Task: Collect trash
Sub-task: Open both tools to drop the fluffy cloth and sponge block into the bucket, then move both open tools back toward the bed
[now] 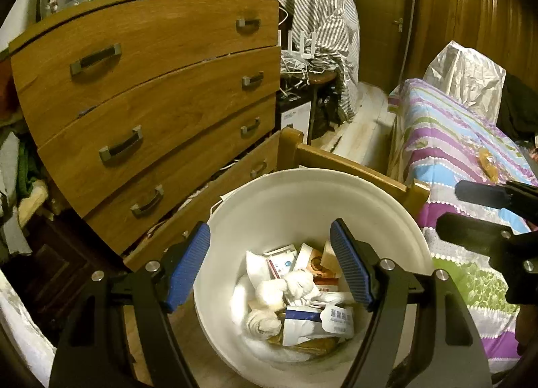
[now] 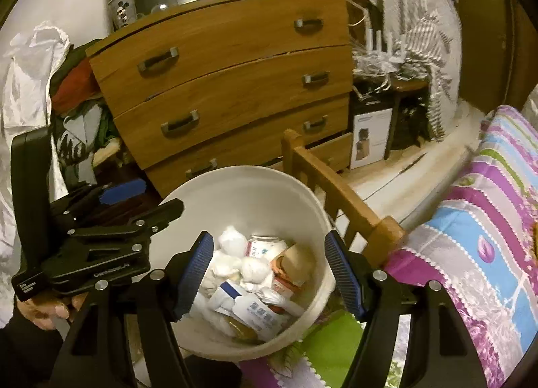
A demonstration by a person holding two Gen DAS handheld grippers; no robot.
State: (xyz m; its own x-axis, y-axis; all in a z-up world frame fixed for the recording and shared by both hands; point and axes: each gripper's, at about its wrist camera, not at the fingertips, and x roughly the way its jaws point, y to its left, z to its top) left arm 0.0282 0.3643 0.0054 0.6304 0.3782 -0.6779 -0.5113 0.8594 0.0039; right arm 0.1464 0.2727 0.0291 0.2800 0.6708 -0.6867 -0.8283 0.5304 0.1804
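A white round bin point(image 1: 302, 196) stands on the floor between the chest of drawers and the bed; it also shows in the right wrist view point(image 2: 242, 192). It holds trash point(image 1: 299, 300): crumpled tissues, paper packets and small cartons, also seen in the right wrist view point(image 2: 255, 277). My left gripper point(image 1: 270, 267) is open and empty above the bin. My right gripper point(image 2: 269, 273) is open and empty above the bin too. The right gripper shows at the right edge of the left wrist view point(image 1: 484, 216). The left gripper shows at the left of the right wrist view point(image 2: 141, 199).
A wooden chest of drawers point(image 1: 151, 102) stands behind the bin. A wooden bed frame point(image 1: 343, 162) and a patterned quilt point(image 1: 464, 152) lie to the right, with a brown wrapper point(image 1: 487, 162) on the quilt. Clothes are piled at the left point(image 2: 77, 92). A striped cloth point(image 1: 322, 18) hangs at the back.
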